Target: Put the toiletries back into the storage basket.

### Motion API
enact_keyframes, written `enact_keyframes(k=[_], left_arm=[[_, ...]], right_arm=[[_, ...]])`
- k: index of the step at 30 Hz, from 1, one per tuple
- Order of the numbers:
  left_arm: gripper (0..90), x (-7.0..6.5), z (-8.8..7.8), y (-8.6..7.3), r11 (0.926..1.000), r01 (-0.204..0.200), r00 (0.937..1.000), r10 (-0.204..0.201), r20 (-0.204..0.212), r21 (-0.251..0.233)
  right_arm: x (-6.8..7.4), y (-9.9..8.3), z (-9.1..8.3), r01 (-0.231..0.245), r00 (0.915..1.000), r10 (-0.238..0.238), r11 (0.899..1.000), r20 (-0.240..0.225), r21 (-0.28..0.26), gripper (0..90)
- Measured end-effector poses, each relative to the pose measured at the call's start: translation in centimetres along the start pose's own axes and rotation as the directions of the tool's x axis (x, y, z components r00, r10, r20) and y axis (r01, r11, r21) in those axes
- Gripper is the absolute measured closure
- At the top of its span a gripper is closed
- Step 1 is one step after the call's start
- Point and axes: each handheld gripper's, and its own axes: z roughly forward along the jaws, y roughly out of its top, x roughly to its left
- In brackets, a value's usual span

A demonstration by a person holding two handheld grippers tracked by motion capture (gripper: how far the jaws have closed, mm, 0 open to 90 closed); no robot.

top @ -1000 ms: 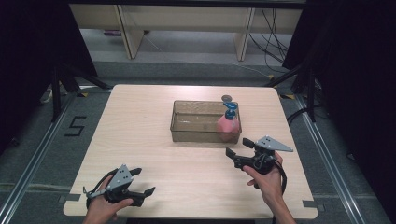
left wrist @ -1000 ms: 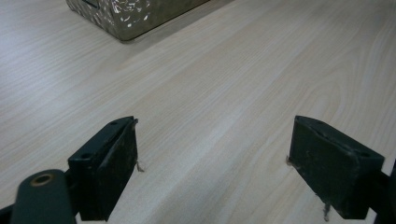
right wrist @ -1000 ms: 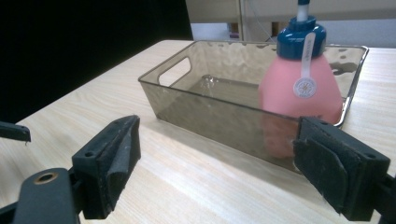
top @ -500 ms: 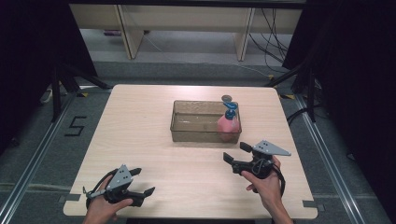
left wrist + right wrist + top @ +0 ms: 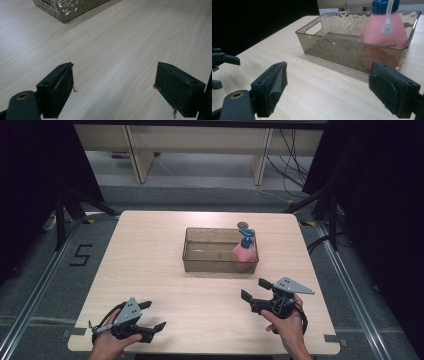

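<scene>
My right gripper (image 5: 256, 290) hovered near the table's (image 5: 150, 265) front right, jaws spread wide and holding nothing; my left gripper (image 5: 152, 316) sat at the front left, likewise wide open and empty; the pink bottle (image 5: 243, 255) stood upright at the right end of the clear bin (image 5: 200, 256), mid-table.

1. The right gripper (image 5: 327, 87) hovered over the table (image 5: 319, 95), jaws spread wide, nothing between them.
2. Ahead sat a clear bin (image 5: 332, 47).
3. A pink bottle (image 5: 384, 30) stood upright inside its right end.
</scene>
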Motion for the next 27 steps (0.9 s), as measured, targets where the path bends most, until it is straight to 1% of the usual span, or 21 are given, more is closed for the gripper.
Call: enact_keyframes(k=[2,3,4,5,6,7,8,9,12,13,14,16,17,18,19,20,21,22,23,24,27], left_arm=[[15.1,0.0,0.1,0.0,1.0000,-0.003,1.0000,0.003,0.007,-0.001],[15.1,0.0,0.0,0.0,1.0000,-0.004,1.0000,0.003,0.003,0.004],[15.1,0.0,0.1,0.0,1.0000,0.000,1.0000,0.000,0.006,-0.004],[15.1,0.0,0.1,0.0,1.0000,0.001,1.0000,-0.001,0.009,-0.005],[15.1,0.0,0.1,0.0,1.0000,0.000,1.0000,0.000,0.009,-0.007],[15.1,0.0,0.1,-0.1,1.0000,0.001,1.0000,-0.001,0.008,-0.008],[15.1,0.0,0.1,-0.1,1.0000,0.002,1.0000,-0.002,0.007,-0.008],[15.1,0.0,0.1,-0.1,1.0000,0.001,1.0000,-0.001,0.007,-0.008],[15.1,-0.1,0.1,-0.1,0.9999,0.007,1.0000,-0.007,0.005,-0.008],[15.1,-0.1,0.1,0.0,1.0000,0.006,1.0000,-0.006,0.003,0.000],[15.1,0.0,0.0,0.0,1.0000,-0.001,1.0000,0.001,0.002,0.005],[15.1,0.0,0.0,0.0,1.0000,0.001,1.0000,-0.001,0.005,-0.003],[15.1,0.0,0.0,-0.1,1.0000,0.002,1.0000,-0.002,0.005,-0.003],[15.1,0.0,0.0,-0.1,0.9999,0.014,0.9999,-0.014,0.006,0.006],[15.1,0.0,0.0,-0.1,0.9999,0.013,0.9999,-0.013,0.006,0.006],[15.1,0.0,0.0,-0.1,0.9999,0.012,0.9999,-0.012,0.007,0.007],[15.1,0.0,-0.1,-0.1,0.9999,0.011,0.9999,-0.012,0.006,0.008],[15.1,0.0,-0.1,-0.2,0.9999,0.012,0.9999,-0.012,0.008,0.009],[15.1,0.1,-0.1,-0.2,0.9999,0.012,0.9999,-0.012,0.009,0.009],[15.1,0.0,-0.1,-0.2,0.9999,0.013,0.9999,-0.014,0.004,0.007],[15.1,0.0,-0.2,-0.2,0.9999,0.012,0.9999,-0.012,0.002,0.012]], right_arm=[[0.1,-0.2,-0.2,-0.010,0.9999,0.010,1.000,-0.012,-0.007,16.3],[0.0,-0.2,-0.2,0.003,1.0000,-0.003,1.000,-0.009,-0.009,16.3],[0.2,-0.3,-0.3,-0.021,0.9997,0.021,1.000,-0.015,-0.006,16.3],[0.1,-0.4,-0.5,-0.001,1.0000,0.001,1.000,-0.009,-0.007,16.3],[0.2,-0.5,-0.6,-0.021,0.9997,0.021,1.000,-0.016,-0.006,16.3],[0.1,-0.5,-0.7,-0.001,0.9999,0.001,1.000,-0.011,-0.005,16.3],[0.3,-0.5,-0.8,-0.029,0.9995,0.029,1.000,-0.007,0.010,16.4],[0.2,-0.6,-0.8,-0.001,1.0000,0.001,1.000,-0.009,0.002,16.5],[0.3,-0.8,-1.0,-0.002,0.9998,0.002,1.000,-0.020,-0.011,16.5],[0.6,-0.9,-1.1,-0.028,0.9994,0.028,1.000,-0.018,0.002,16.6],[0.4,-1.0,-1.2,0.000,0.9998,0.000,1.000,-0.018,0.003,16.6],[0.8,-1.1,-1.3,-0.030,0.9992,0.031,0.999,-0.026,0.011,16.7],[0.6,-1.2,-1.2,0.010,0.9998,-0.010,1.000,-0.017,-0.003,16.7],[0.7,-1.3,-1.3,0.006,0.9999,-0.006,1.000,-0.016,0.006,16.8],[0.8,-1.3,-1.3,-0.013,0.9997,0.013,1.000,-0.020,0.013,16.8],[0.9,-1.3,-1.4,-0.015,0.9995,0.015,1.000,-0.029,0.015,16.8],[0.8,-1.4,-1.4,0.009,0.9996,-0.009,1.000,-0.028,0.005,16.8],[0.9,-1.5,-1.4,0.012,0.9996,-0.012,1.000,-0.024,0.006,16.8],[1.1,-1.5,-1.6,-0.021,0.9996,0.022,0.999,-0.020,0.026,16.8],[1.0,-1.6,-1.5,0.003,0.9995,-0.002,1.000,-0.032,0.009,16.8],[1.1,-1.7,-1.6,0.003,0.9993,-0.002,1.000,-0.038,0.014,16.8]])
